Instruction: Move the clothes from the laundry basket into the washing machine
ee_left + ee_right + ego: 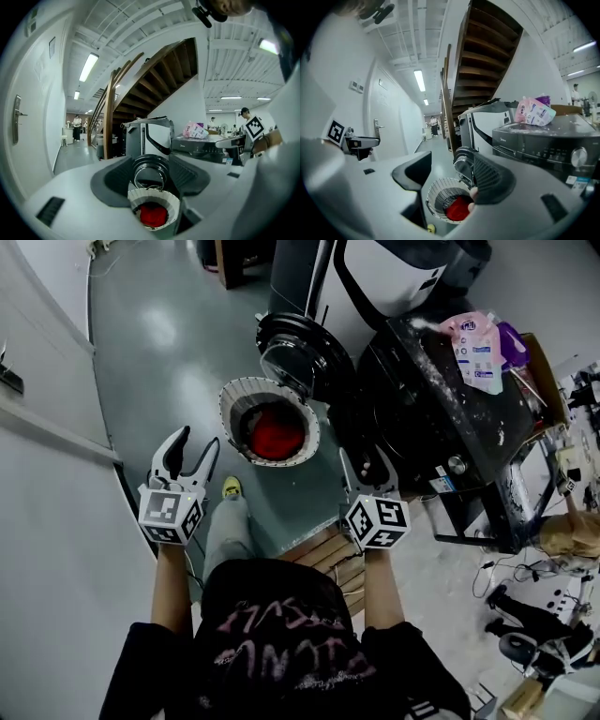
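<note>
A white laundry basket (pixel 238 393) stands on the grey floor with red clothes (pixel 276 437) inside. Just behind it is the black washing machine (pixel 422 418), its round door (pixel 295 357) swung open toward the basket. My left gripper (pixel 194 457) hangs near the basket's left side, open and empty. My right gripper (pixel 370 468) is at the basket's right, in front of the machine, also open and empty. The left gripper view looks between its jaws at the basket (pixel 174 200) and red clothes (pixel 153 215). The right gripper view shows the basket (pixel 436 192) and clothes (pixel 458 208) ahead.
A pink detergent bag (pixel 476 348) lies on the washing machine. A second white and black machine (pixel 394 273) stands behind. A white wall (pixel 47 484) runs along the left. Cables and clutter (pixel 534 615) crowd the right. A wooden staircase (pixel 140 79) rises behind; people stand far off.
</note>
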